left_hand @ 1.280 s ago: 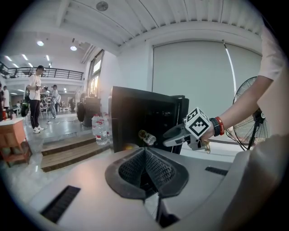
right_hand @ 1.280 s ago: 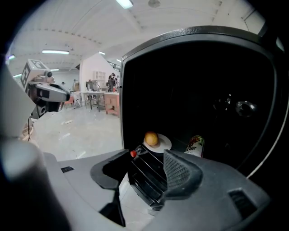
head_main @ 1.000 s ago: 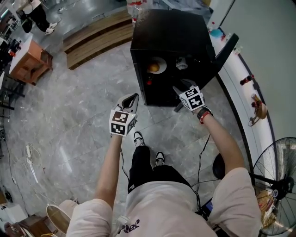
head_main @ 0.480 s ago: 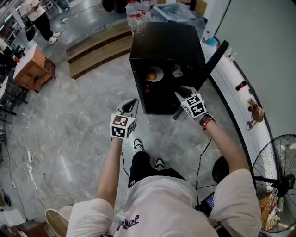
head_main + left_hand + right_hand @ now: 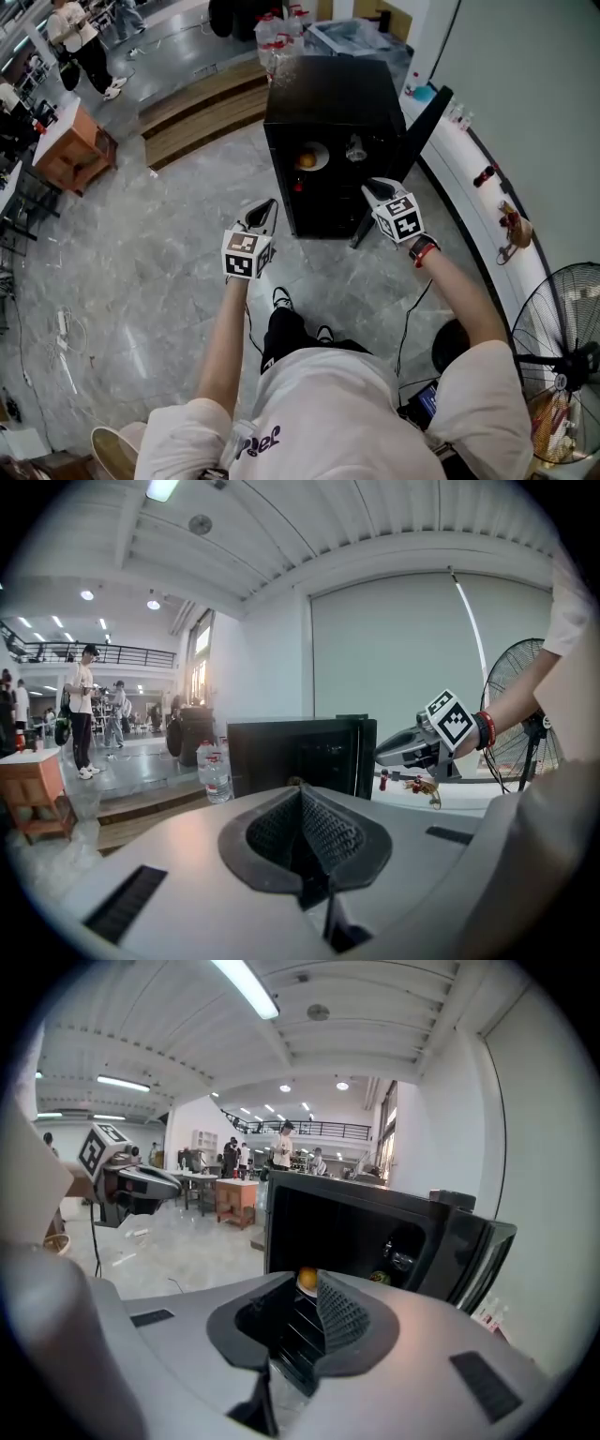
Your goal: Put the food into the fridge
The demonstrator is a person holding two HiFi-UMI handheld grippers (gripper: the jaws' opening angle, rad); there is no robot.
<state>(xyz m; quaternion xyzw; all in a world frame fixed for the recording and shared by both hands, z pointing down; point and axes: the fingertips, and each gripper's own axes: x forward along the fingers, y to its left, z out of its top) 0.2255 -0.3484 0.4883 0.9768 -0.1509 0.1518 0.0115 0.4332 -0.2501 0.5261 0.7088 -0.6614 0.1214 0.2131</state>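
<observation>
1. Head view. Fridge [image 5: 337,89] stands at 12 o'clock from the person, with its door [image 5: 427,117] swung out toward 1 o'clock.
2. Food. An orange [image 5: 307,159] lies on a plate [image 5: 321,150] inside the fridge, upper shelf. A pale cup-like item [image 5: 355,150] sits at its 3 o'clock (too small to identify).
3. Change, right gripper [image 5: 377,188]. Over the last sec. it has lifted and drawn back from the fridge's mouth, approx. toward 6 o'clock. Its jaws have just been closing. They now stand slightly apart w/ nothing between them; through the gap the right gripper view shows only the shelf and the orange, well beyond the tips.
4. Change, left gripper [image 5: 265,208]. It has also risen, at 9 o'clock of the right one. Its jaws are pressed together and empty, and it is clear of the fridge.
5. Meaning (judgement). The food is already placed and let go. What seems left is the door: the right gripper is nearest it, at approx. its 7 o'clock.
</observation>
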